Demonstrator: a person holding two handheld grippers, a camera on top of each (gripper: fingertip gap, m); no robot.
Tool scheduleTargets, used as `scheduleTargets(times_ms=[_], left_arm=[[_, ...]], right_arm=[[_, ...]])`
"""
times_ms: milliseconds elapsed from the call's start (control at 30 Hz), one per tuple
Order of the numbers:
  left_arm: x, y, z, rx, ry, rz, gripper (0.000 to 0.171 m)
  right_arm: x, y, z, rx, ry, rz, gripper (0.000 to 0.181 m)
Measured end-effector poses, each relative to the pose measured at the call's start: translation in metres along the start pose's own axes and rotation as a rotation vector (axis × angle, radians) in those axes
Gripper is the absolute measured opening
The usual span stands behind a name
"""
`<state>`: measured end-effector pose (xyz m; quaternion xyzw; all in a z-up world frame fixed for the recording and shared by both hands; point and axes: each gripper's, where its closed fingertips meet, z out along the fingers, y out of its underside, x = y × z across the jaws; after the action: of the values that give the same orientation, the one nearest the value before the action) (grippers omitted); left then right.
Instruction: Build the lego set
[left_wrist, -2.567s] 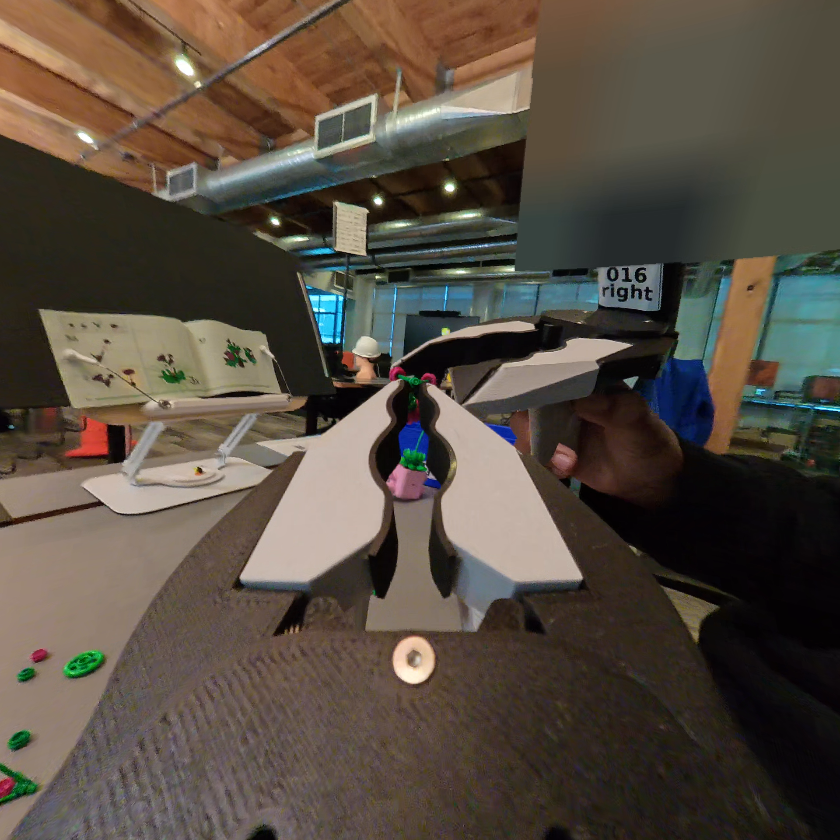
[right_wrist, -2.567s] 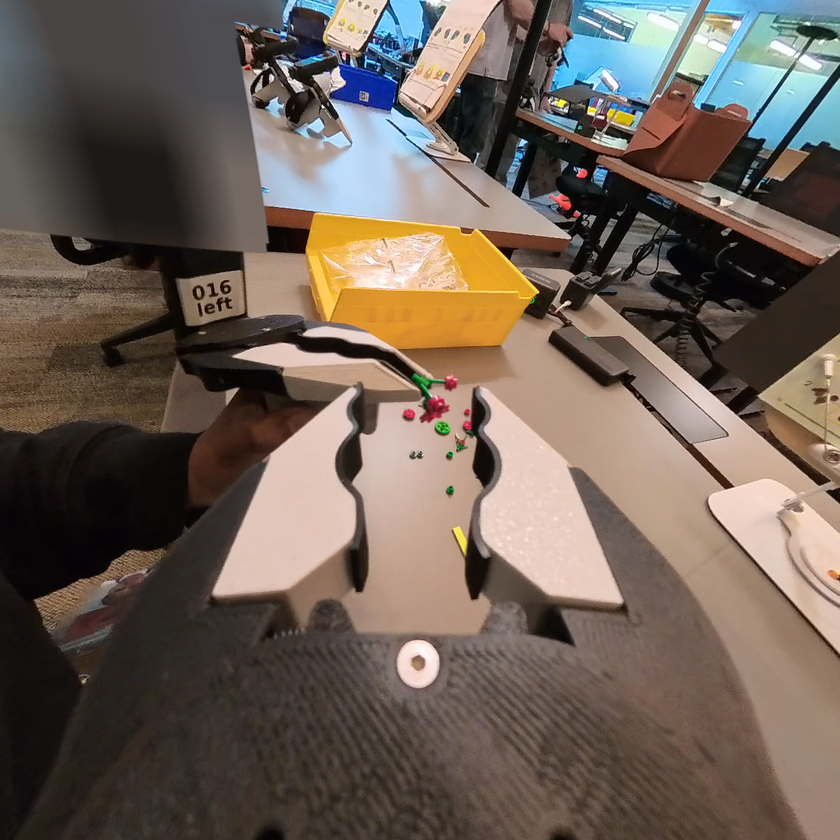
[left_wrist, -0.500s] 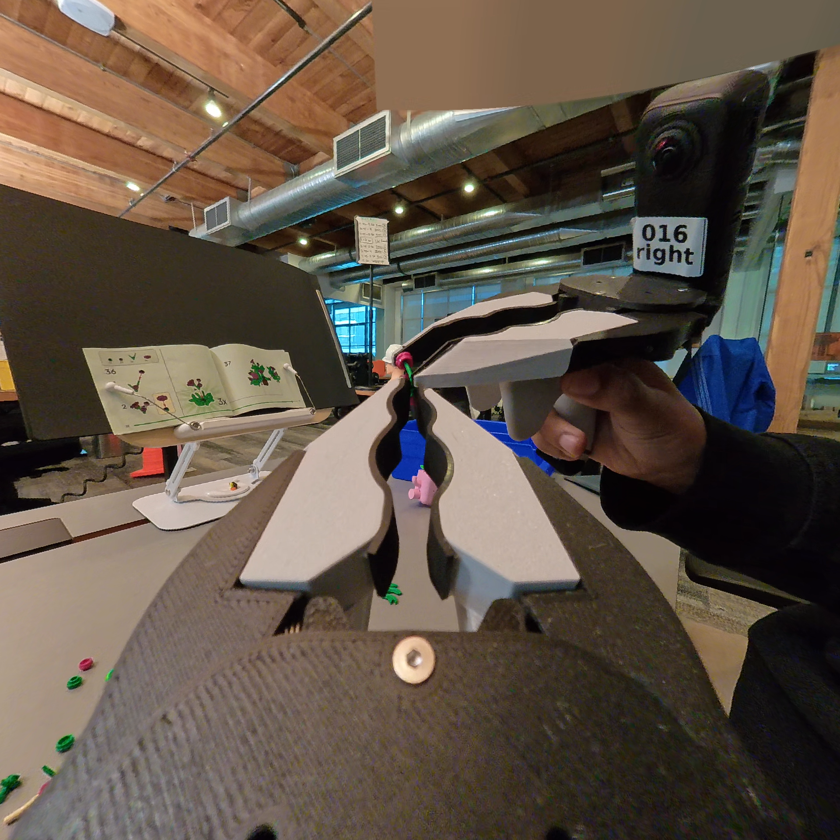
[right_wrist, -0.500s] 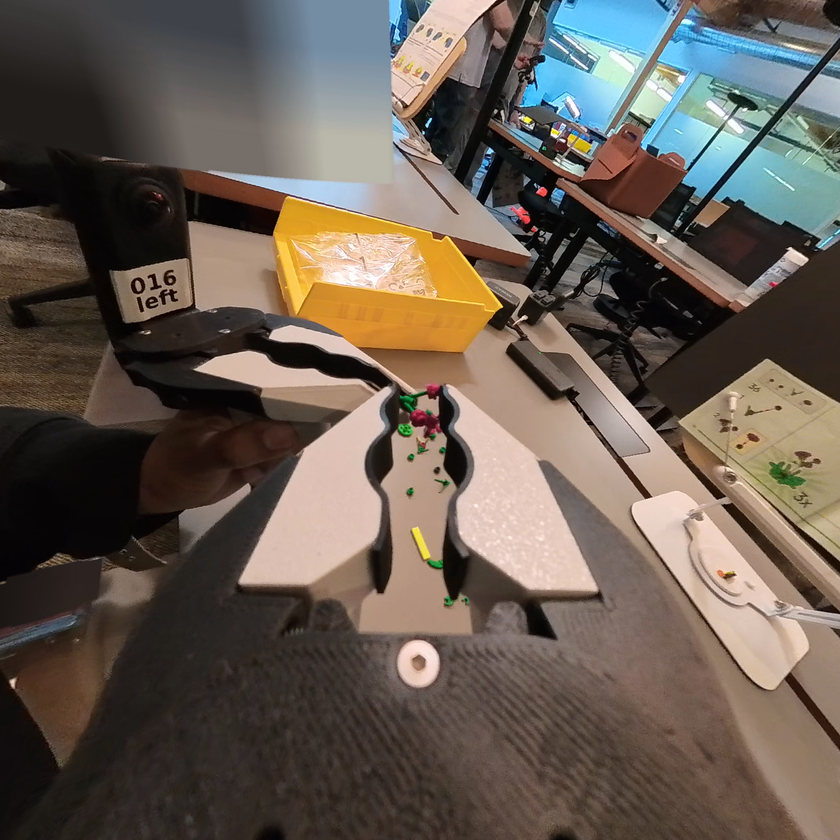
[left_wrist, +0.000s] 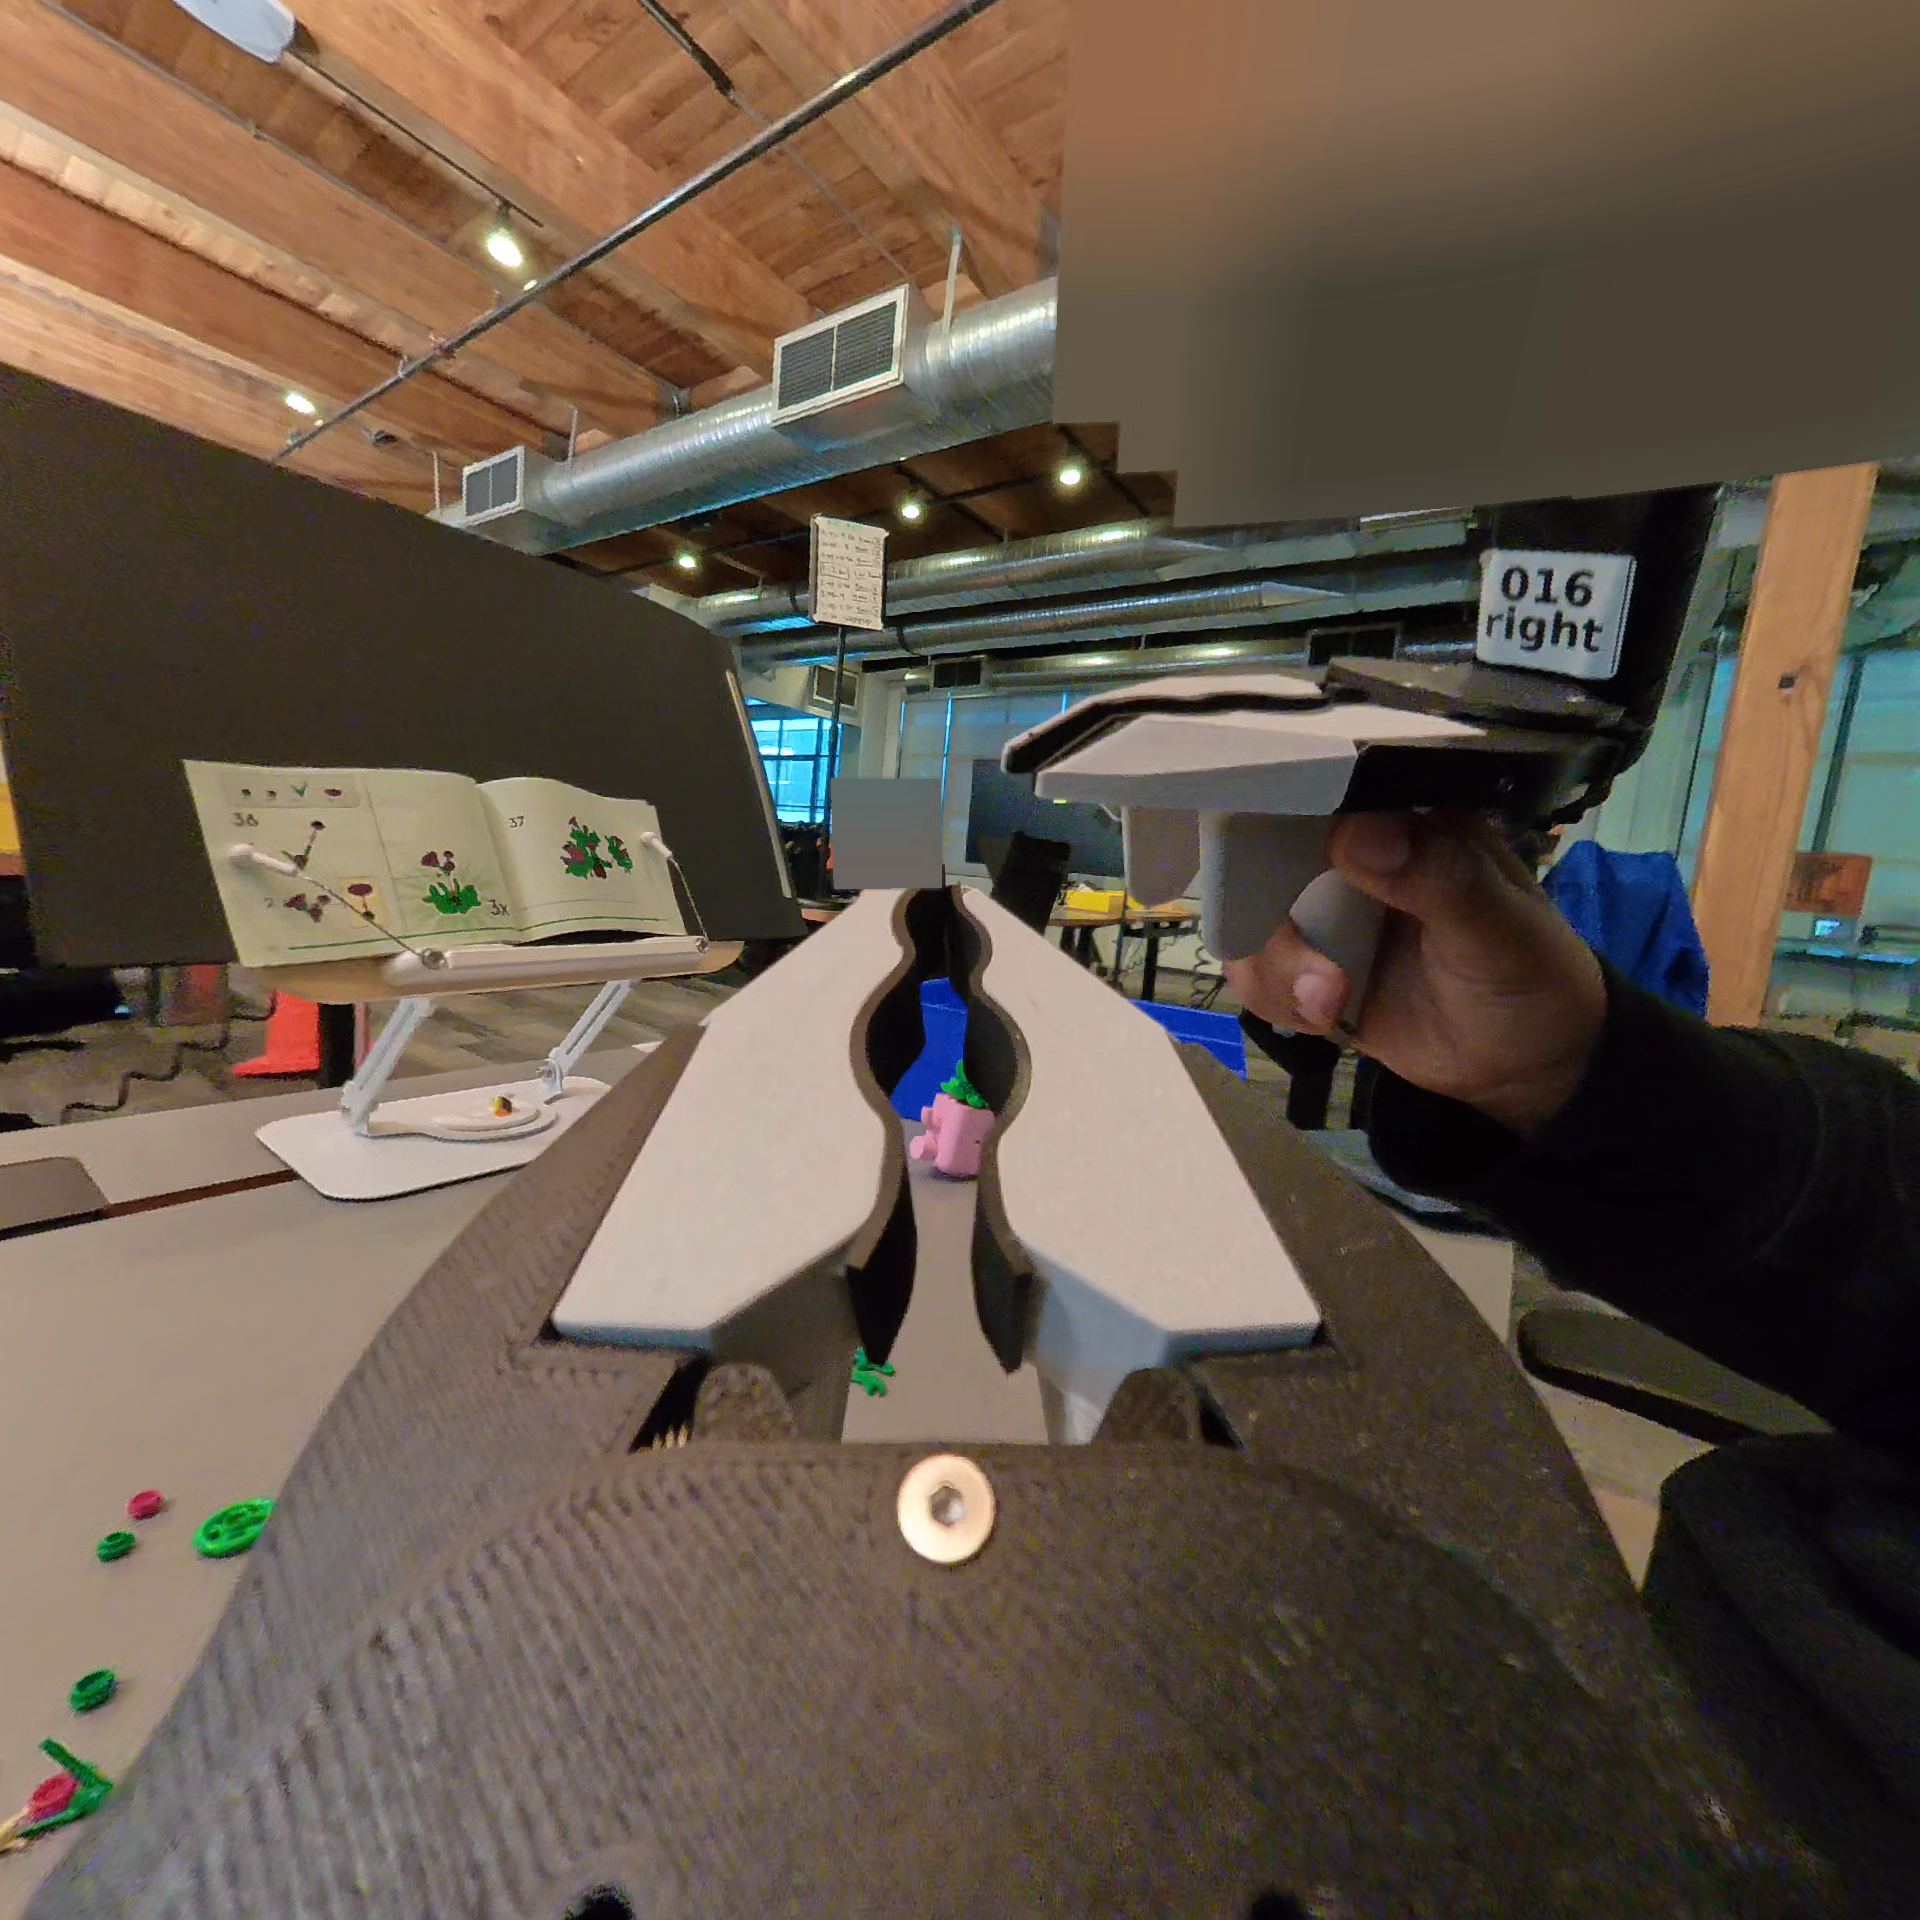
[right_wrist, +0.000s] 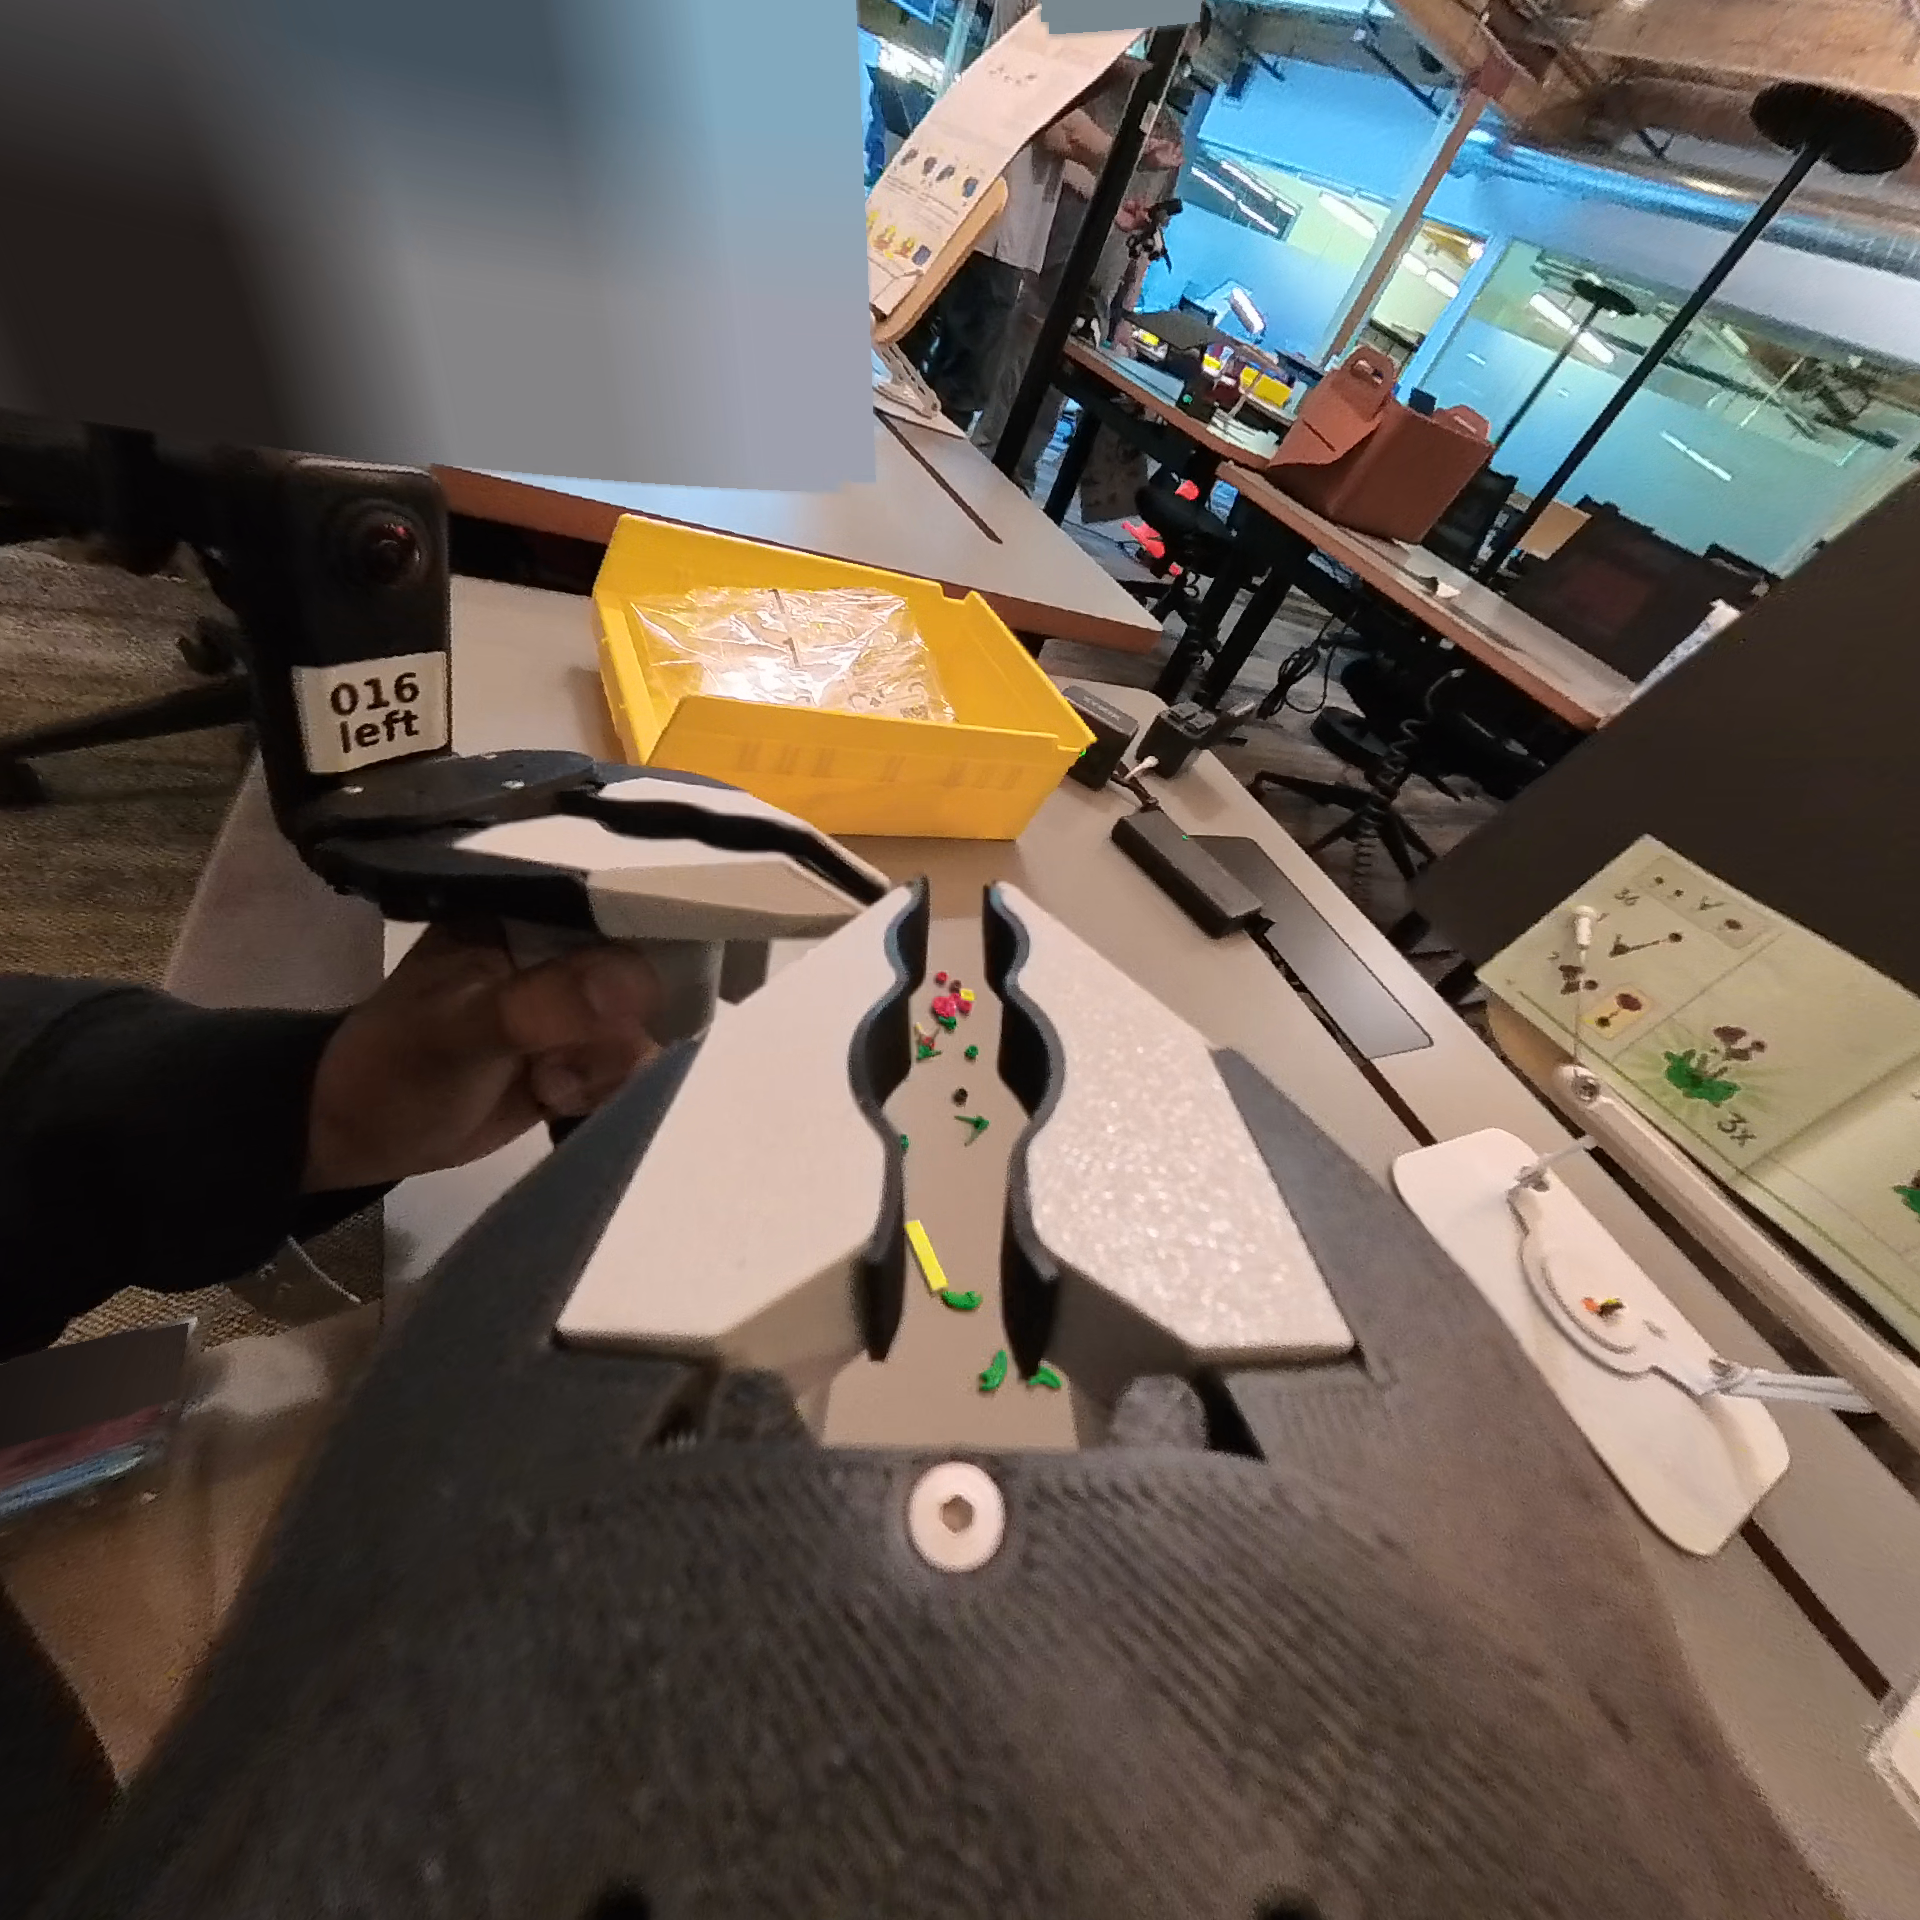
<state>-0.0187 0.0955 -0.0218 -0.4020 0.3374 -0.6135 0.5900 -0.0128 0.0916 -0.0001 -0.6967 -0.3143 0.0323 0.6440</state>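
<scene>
The table (left_wrist: 208, 1351) lies under both tools; the book (left_wrist: 436, 862) stands left of the left jaws and the yellow bin (right_wrist: 862, 758) beyond the right ones. The right gripper (right_wrist: 954, 899), which met the left gripper (left_wrist: 940, 909) tip to tip half a second ago, has drawn off up and to the right, parted and empty. The left jaws are pressed together, and the budded stem seen there no longer shows; whether anything is pinched I cannot tell. The pink pot (left_wrist: 954, 1135) sits framed between them, loose pieces (right_wrist: 948, 1006) between the right pair. Probably the join is done or the stem has dropped
</scene>
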Motion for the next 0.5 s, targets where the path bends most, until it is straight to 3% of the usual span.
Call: scheduleTargets(times_ms=[300,400,500], left_arm=[[-0.066,0.001,-0.033,-0.04,-0.137,-0.166,0.0],[-0.072,0.004,-0.035,-0.046,-0.159,-0.17,0.0],[-0.069,0.009,-0.031,-0.058,-0.151,-0.186,0.0]], right_arm=[[0.016,0.045,-0.011,-0.154,0.025,0.171,0.027],[-0.005,0.07,-0.01,-0.198,-0.055,0.294,0.026],[-0.039,0.119,0.001,-0.368,-0.143,0.318,0.019]])
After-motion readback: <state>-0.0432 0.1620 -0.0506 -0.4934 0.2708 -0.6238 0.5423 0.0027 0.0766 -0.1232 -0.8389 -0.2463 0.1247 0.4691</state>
